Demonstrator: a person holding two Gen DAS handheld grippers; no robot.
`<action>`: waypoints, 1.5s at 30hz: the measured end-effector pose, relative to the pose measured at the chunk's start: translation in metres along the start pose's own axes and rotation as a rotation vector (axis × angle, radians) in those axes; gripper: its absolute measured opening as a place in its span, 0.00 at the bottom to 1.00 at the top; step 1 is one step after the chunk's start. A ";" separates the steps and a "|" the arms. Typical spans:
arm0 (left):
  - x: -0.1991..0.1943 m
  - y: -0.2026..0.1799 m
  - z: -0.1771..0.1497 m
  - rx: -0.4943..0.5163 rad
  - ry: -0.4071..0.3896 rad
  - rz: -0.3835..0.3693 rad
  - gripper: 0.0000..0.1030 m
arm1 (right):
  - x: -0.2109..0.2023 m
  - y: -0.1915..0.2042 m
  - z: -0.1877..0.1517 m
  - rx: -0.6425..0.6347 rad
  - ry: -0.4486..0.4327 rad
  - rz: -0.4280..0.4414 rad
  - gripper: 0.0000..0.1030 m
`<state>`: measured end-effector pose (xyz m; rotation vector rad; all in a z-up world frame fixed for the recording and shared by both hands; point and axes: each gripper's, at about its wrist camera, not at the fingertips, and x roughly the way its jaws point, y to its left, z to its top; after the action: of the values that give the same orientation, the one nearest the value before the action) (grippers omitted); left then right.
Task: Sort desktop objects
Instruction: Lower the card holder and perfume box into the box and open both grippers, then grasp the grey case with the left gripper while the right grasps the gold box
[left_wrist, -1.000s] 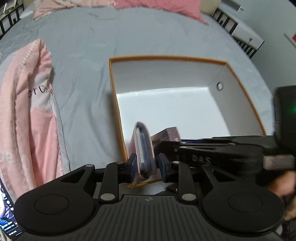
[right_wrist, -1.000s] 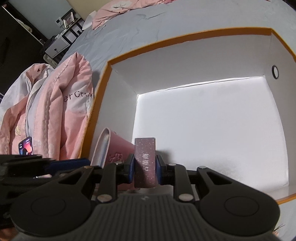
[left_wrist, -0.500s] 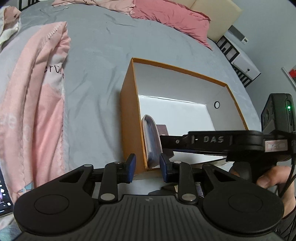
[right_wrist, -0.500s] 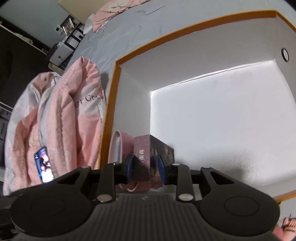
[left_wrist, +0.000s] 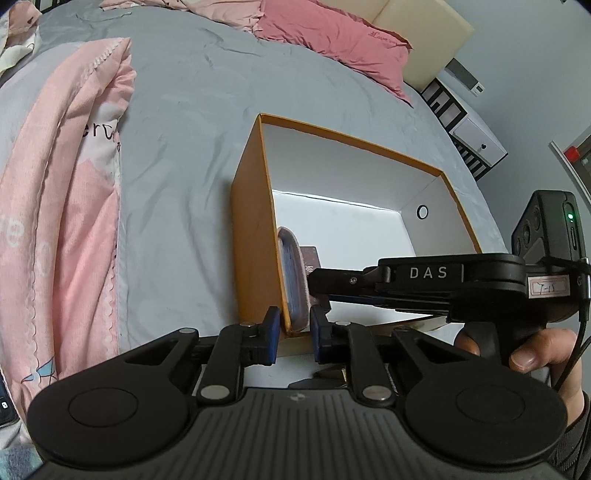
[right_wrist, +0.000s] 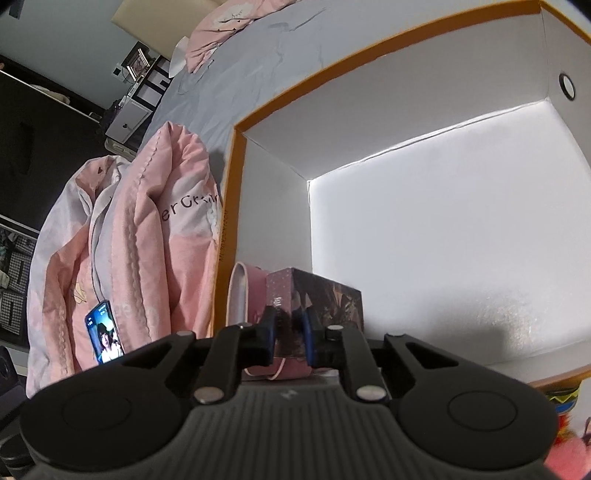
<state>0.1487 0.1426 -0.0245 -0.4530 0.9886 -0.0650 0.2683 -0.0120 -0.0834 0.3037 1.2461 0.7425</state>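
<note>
The left tool (left_wrist: 293, 336) hangs released just outside the orange box (left_wrist: 255, 236), its pads apart and empty. Inside, a pink pouch (left_wrist: 293, 273) leans against the box's left wall. The right tool (right_wrist: 289, 343) is clenched on a dark patterned carton (right_wrist: 317, 295) beside the pouch; the carton's base is hidden.

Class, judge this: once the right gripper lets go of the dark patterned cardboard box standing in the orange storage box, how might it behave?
The dark patterned cardboard box looks stiff: flat faces under the right gripper. Probably light. Standing narrow beside the pink pouch, it may tip.
</note>
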 end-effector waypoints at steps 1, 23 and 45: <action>-0.003 -0.001 -0.001 0.001 -0.009 0.010 0.19 | -0.001 0.000 -0.001 -0.011 -0.004 -0.006 0.18; -0.010 -0.035 -0.055 0.004 0.047 0.079 0.56 | -0.083 0.016 -0.048 -0.265 -0.188 -0.062 0.26; 0.032 -0.033 -0.074 -0.066 0.160 0.145 0.39 | -0.062 -0.023 -0.102 -0.319 -0.082 -0.198 0.43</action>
<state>0.1115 0.0791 -0.0711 -0.4400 1.1814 0.0634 0.1731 -0.0881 -0.0833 -0.0497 1.0432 0.7368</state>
